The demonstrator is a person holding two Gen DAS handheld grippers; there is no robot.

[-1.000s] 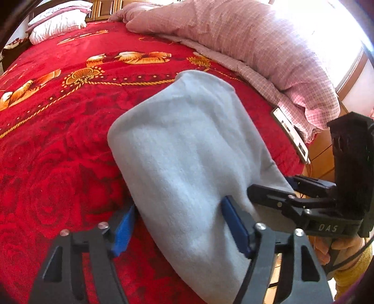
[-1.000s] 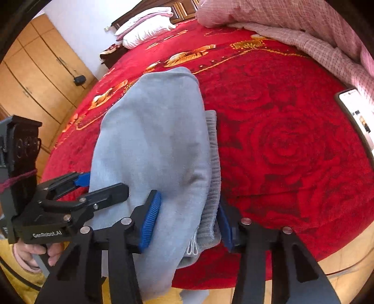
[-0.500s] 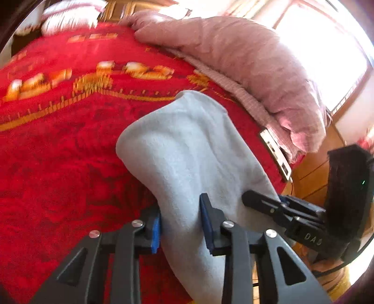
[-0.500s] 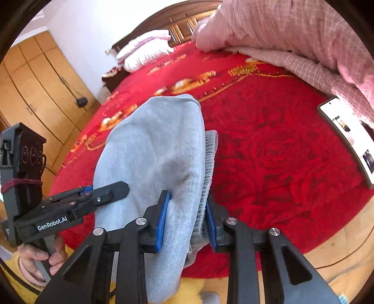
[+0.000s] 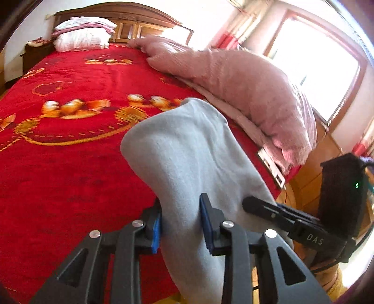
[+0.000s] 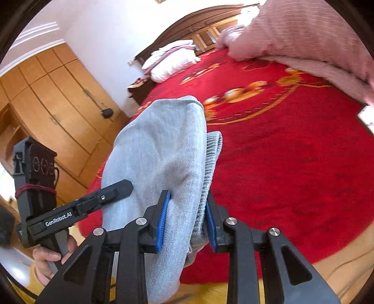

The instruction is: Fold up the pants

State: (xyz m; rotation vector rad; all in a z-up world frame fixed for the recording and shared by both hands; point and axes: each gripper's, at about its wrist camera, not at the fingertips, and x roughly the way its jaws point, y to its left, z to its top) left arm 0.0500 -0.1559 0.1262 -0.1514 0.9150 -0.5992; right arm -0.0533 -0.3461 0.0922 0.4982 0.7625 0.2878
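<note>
Here, nearest the cameras, both tools have a bite on the same garment. The left gripper (image 5: 181, 225) has its blue pads (image 5: 156, 230) pressed onto a bunched edge of the light grey sweatpants (image 5: 187, 159); its jaws have just been closing, and the cloth is squeezed between them with only a narrow gap left. The right gripper (image 6: 187, 221) likewise pinches the sweatpants (image 6: 161, 149) at the ribbed waistband (image 6: 211, 161), its jaws having just been closing on the fabric too, so that the cloth fills the space between the pads. In the right wrist view a hand (image 6: 50, 259) grips the handle of the other tool at the lower left. The sweatpants are folded lengthwise, hanging over the near edge of the bed and running up onto the red bedspread (image 5: 58, 163) with its gold pattern. Beyond them, a phone (image 5: 271, 167) lies near the bed's edge beside a pink checked quilt (image 5: 245, 81). Farther still, white pillows (image 5: 81, 35) rest against the wooden headboard (image 5: 131, 21), and a wooden wardrobe (image 6: 58, 105) lines the wall.
</note>
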